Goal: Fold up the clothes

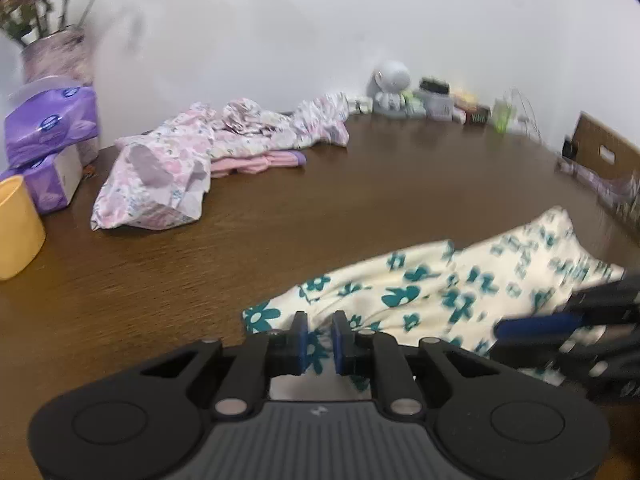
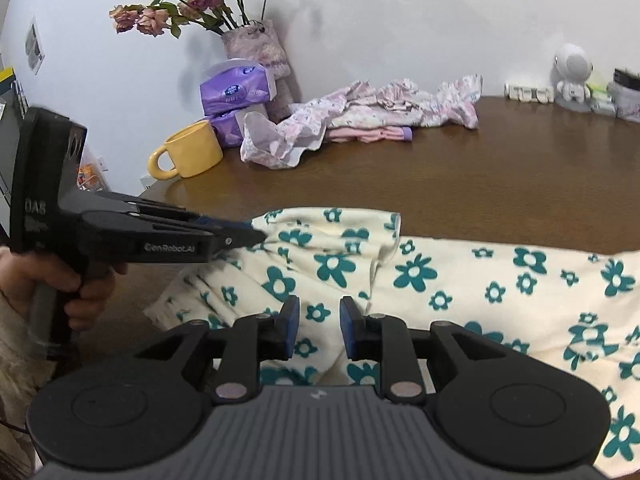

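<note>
Left wrist view: the left gripper (image 1: 319,334) is low over the near end of a cream garment with teal flower print (image 1: 440,296), which lies on the dark brown wooden table (image 1: 280,240). Its blue-padded jaws stand a narrow gap apart with printed cloth visible between them; whether the pads pinch the fabric cannot be told. The right gripper (image 1: 520,328) enters from the right edge, blurred, its tips over the same garment. A crumpled pile of pink and white floral clothes (image 1: 208,156) lies well apart at the back of the table. At the left are a yellow ceramic mug (image 1: 16,228) and purple tissue packs (image 1: 52,128). A small white robot figurine (image 1: 390,88) stands against the wall.

Right wrist view: the right gripper (image 2: 319,320) is over the cream garment (image 2: 460,280), which spreads across the near table from left to right edge. Its jaws stand apart with the cloth lying flat under the gap, nothing clamped: released. The left gripper (image 2: 256,236), held by a hand (image 2: 60,280), touches the garment's far left corner with its tips close together; a grasp cannot be confirmed. A vase of dried pink roses (image 2: 256,48) stands behind the tissue packs (image 2: 236,90) and the mug (image 2: 192,152).
</note>
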`<state>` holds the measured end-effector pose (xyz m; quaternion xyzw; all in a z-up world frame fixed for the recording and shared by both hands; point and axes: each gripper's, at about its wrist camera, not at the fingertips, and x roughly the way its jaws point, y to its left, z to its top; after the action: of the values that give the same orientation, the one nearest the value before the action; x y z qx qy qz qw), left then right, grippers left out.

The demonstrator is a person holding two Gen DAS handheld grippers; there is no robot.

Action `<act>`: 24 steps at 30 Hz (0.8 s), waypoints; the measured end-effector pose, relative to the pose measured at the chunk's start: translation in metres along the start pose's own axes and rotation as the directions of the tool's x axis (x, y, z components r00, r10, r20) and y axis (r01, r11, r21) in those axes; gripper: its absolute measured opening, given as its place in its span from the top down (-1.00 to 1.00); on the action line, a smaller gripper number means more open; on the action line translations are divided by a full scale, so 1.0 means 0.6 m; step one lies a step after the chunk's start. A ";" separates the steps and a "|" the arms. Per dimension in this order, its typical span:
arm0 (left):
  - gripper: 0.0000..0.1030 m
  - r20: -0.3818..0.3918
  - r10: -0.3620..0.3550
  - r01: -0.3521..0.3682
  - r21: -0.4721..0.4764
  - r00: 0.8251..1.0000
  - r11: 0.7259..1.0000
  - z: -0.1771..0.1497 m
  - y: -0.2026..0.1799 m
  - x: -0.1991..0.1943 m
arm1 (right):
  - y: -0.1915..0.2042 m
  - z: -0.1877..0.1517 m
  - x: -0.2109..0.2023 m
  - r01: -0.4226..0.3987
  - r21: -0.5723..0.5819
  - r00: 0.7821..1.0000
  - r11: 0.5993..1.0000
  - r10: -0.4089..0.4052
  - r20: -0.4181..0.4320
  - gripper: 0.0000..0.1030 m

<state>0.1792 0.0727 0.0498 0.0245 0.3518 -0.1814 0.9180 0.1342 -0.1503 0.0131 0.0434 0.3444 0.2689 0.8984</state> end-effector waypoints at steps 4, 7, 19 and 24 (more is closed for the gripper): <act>0.75 0.074 0.004 -0.003 -0.012 0.997 1.000 -0.005 0.000 -0.048 | -0.006 0.000 -0.014 0.005 0.001 1.000 1.000 -0.005 0.018 0.57; 0.75 0.025 -0.002 0.003 -0.017 1.000 1.000 -0.023 -0.006 -0.039 | -0.014 -0.001 -0.022 0.016 0.006 1.000 1.000 -0.016 0.025 0.57; 0.73 0.071 0.083 -0.086 0.031 0.994 0.996 -0.054 -0.036 -0.068 | -0.014 -0.011 -0.030 0.020 -0.007 0.999 1.000 -0.020 0.028 0.57; 0.71 0.057 0.111 -0.113 0.042 0.992 0.993 -0.067 -0.049 -0.062 | -0.026 -0.014 -0.022 0.037 0.019 0.999 0.999 -0.037 0.005 0.57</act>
<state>0.1178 0.0638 0.0460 0.0600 0.3206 -0.1380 0.9352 0.1278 -0.1714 0.0102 0.0463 0.3454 0.2488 0.9037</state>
